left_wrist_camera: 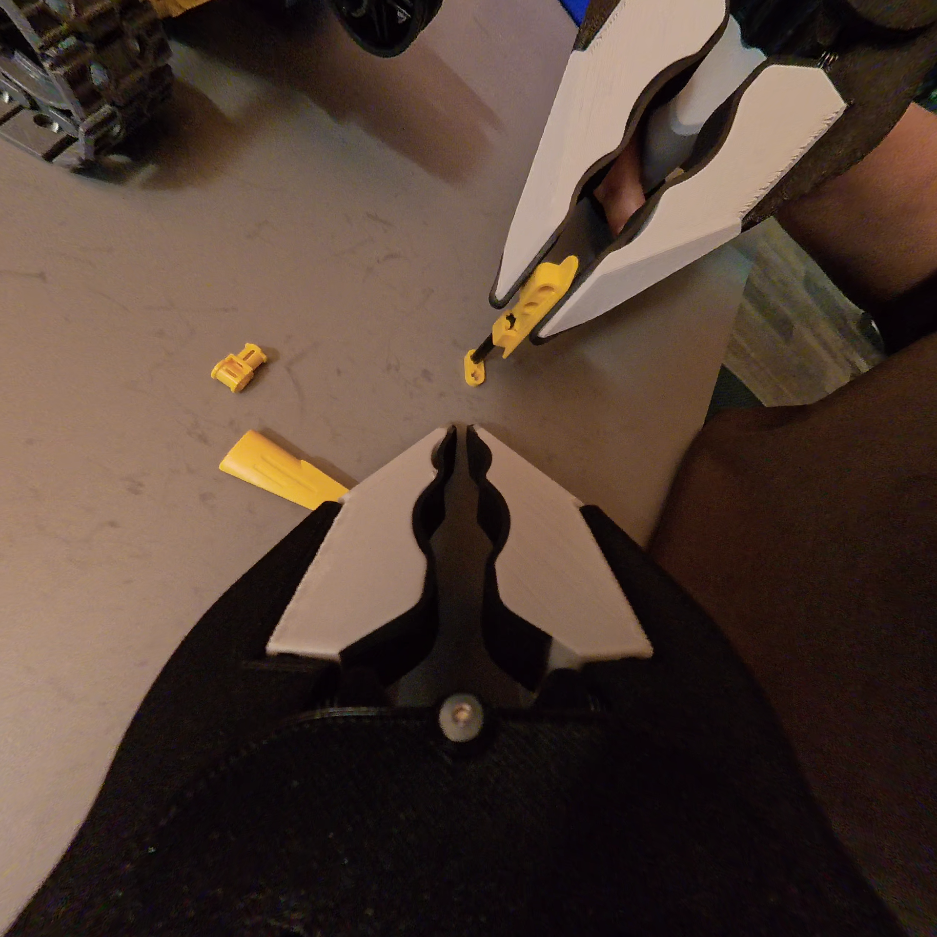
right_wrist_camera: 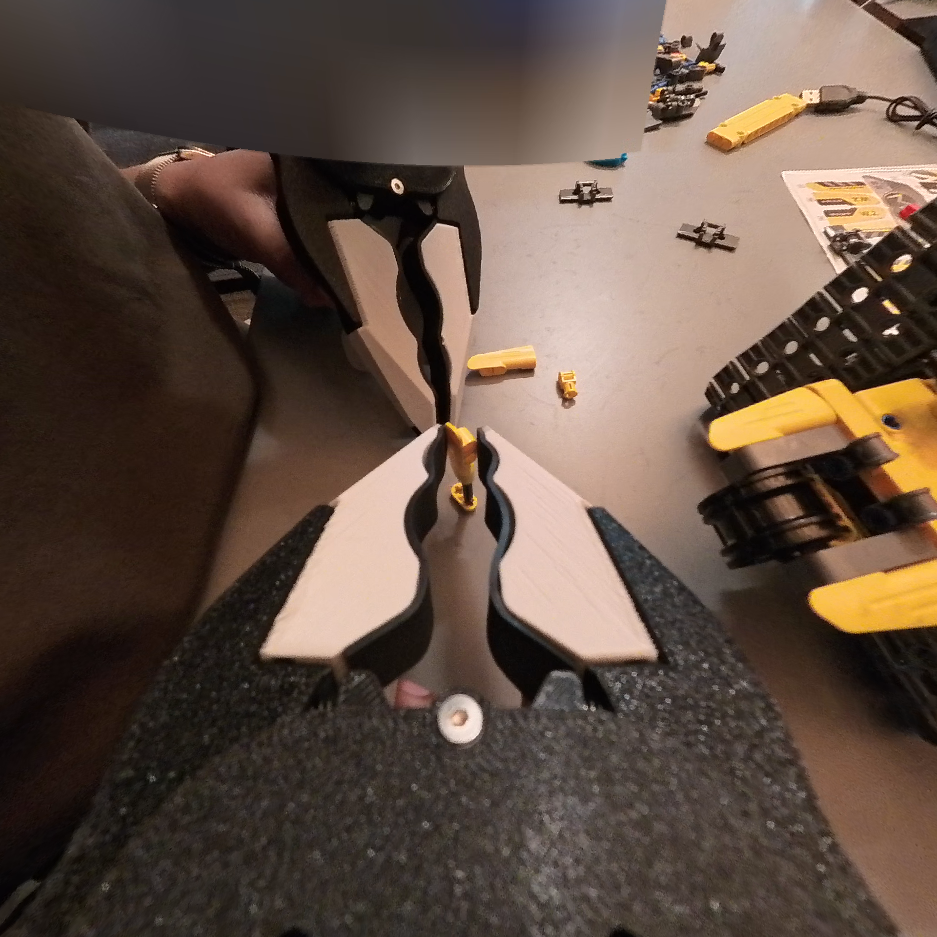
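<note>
Near table (left_wrist_camera: pixel 152 507) edge: right gripper (left_wrist_camera: pixel 522 319) pinching yellow beam (left_wrist_camera: pixel 537 299) — black axle (left_wrist_camera: pixel 484 350) below, lug (left_wrist_camera: pixel 474 372) touching table. Left gripper (left_wrist_camera: pixel 461 431) pressed together, holding nothing, just beside. Yellow clip (left_wrist_camera: pixel 238 366), wedge (left_wrist_camera: pixel 279 469) apart; tracked model (right_wrist_camera: pixel 836 456) beyond.

Your right gripper (left_wrist_camera: pixel 527 317) pinches a yellow holed beam (left_wrist_camera: pixel 532 304); its black pin (left_wrist_camera: pixel 484 349) enters a small yellow piece (left_wrist_camera: pixel 474 372) on the grey table (left_wrist_camera: pixel 152 507); your left gripper (left_wrist_camera: pixel 460 428) hovers nearby, tips together, empty.
</note>
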